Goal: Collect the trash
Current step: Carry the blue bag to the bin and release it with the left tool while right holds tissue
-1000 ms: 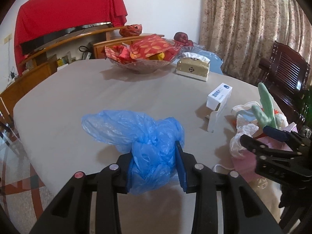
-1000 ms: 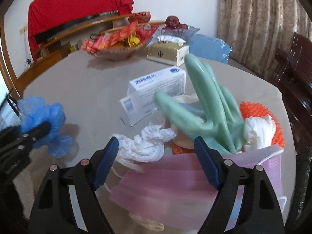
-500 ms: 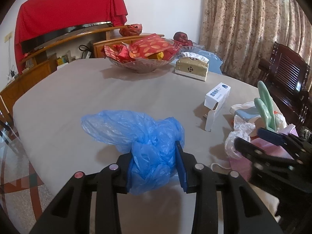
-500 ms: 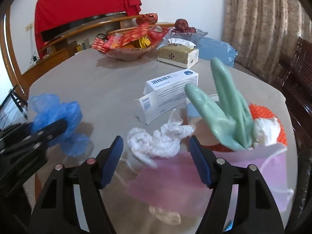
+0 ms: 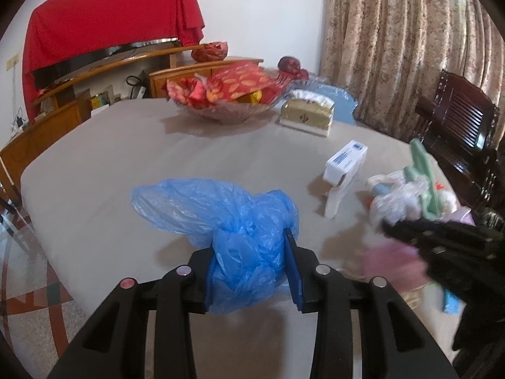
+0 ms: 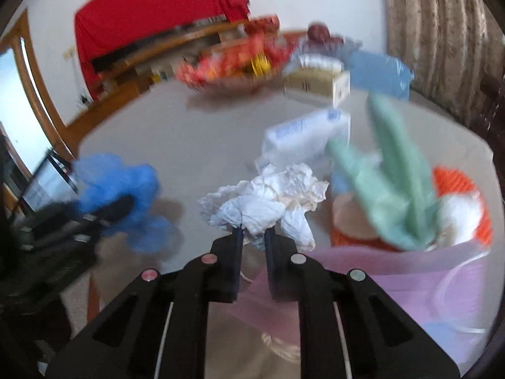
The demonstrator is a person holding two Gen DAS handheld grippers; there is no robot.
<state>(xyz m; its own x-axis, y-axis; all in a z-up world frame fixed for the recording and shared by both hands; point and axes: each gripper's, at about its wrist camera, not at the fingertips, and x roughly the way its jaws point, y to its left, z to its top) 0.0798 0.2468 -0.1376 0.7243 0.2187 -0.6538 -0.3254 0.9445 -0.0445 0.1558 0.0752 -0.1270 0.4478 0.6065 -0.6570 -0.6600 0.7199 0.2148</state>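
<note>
The crumpled white tissue [image 6: 268, 195] was a loose wad of creased paper with ragged edges, its lower part pinched between the fingers of the right gripper [image 6: 255, 237], which were closed tight on it. It sat just above the table [image 6: 189, 139], at the near edge of a heap of other trash. In that heap a pale green rubber glove [image 6: 391, 183] stood up with its fingers pointing away, an orange netted thing [image 6: 457, 186] lay behind it, and a pink face mask [image 6: 378, 271] spread flat in front. A white carton [image 6: 303, 139] with blue print lay just beyond the tissue.

The blue plastic bag [image 5: 227, 221] was thin, wrinkled and half see-through, bunched into a knot at the near end and fanning out to the far left over the table. The left gripper [image 5: 252, 268] had its fingers closed on the knotted part, with the plastic bulging out between and below them.

Farther back on the table stood a glass bowl [image 5: 227, 113] heaped with red and orange packets, and beside it a gold tissue box [image 5: 307, 117]. The right-hand view was blurred, so small detail there could not be made out.
</note>
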